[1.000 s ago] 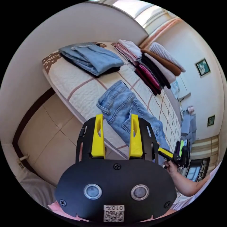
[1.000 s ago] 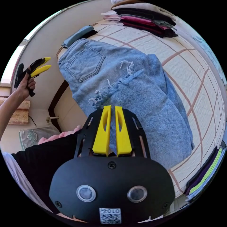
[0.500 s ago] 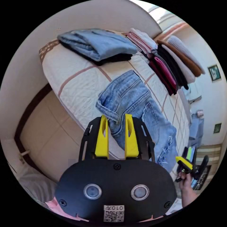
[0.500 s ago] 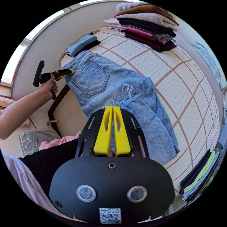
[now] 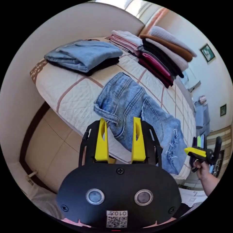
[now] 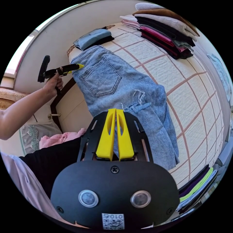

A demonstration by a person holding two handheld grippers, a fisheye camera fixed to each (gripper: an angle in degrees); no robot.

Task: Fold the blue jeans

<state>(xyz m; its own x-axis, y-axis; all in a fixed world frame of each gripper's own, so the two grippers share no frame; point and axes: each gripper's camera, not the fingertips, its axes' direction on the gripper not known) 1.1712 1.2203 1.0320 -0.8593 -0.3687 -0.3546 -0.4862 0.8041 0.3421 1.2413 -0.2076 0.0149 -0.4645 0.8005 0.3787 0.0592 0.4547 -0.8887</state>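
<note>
The blue jeans (image 6: 126,97) lie folded lengthwise, back pocket up, frayed at the knee, overhanging the bed edge.

left hand-held gripper (image 5: 120,121): jaws apart, at waistband of jeans (image 5: 136,114) | jeans: spread on bed (image 5: 70,89), leg hanging over the edge | right hand-held gripper (image 5: 191,151): near the torn leg | folded clothes stack (image 5: 162,55): behind
</note>
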